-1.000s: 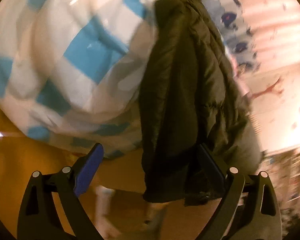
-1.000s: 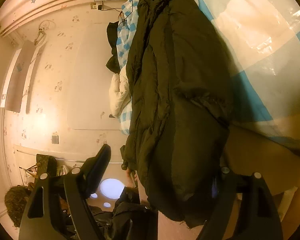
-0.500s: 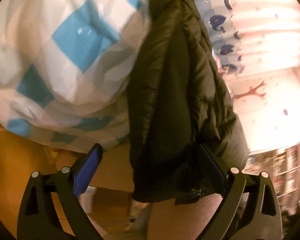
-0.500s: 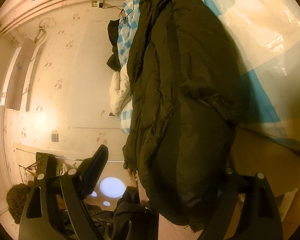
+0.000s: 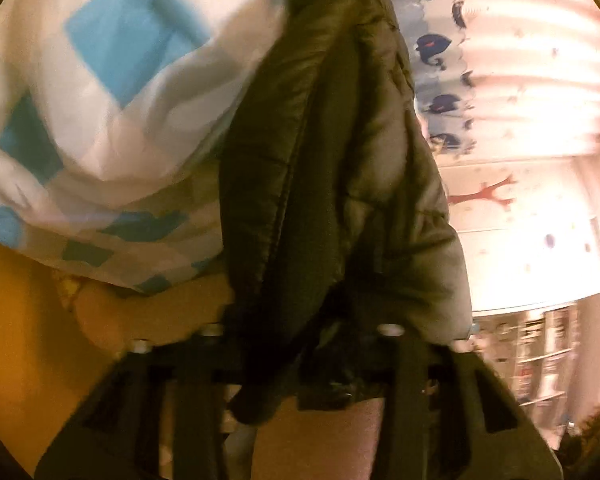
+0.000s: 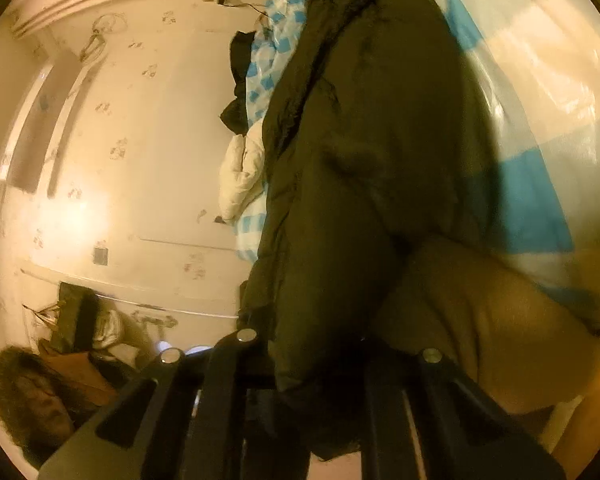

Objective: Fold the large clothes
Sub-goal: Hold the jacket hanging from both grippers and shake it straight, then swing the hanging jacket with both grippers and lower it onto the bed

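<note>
A dark olive padded jacket (image 5: pixel 332 160) lies lengthwise on a bed and its hem hangs over the bed's near edge. In the left wrist view my left gripper (image 5: pixel 300 344) is closing its jaws on one corner of that hem, with the fabric bunched between them. The same jacket (image 6: pixel 360 160) fills the middle of the right wrist view. There my right gripper (image 6: pixel 332 356) is shut on the hem's other corner. The folds of cloth hide the fingertips of both grippers.
A blue-and-white checked cover (image 5: pixel 120 80) lies under the jacket, over a tan bed side (image 6: pixel 480 320). A white puffy garment (image 6: pixel 242 172) and a black one (image 6: pixel 238 80) lie further along the bed. Shelves (image 5: pixel 540 352) stand at the right. A person's hair (image 6: pixel 24 396) shows low left.
Both grippers stood open around the jacket's hanging hem; now both have closed onto it. The left wrist view has tilted and moved in closer to the hem.
</note>
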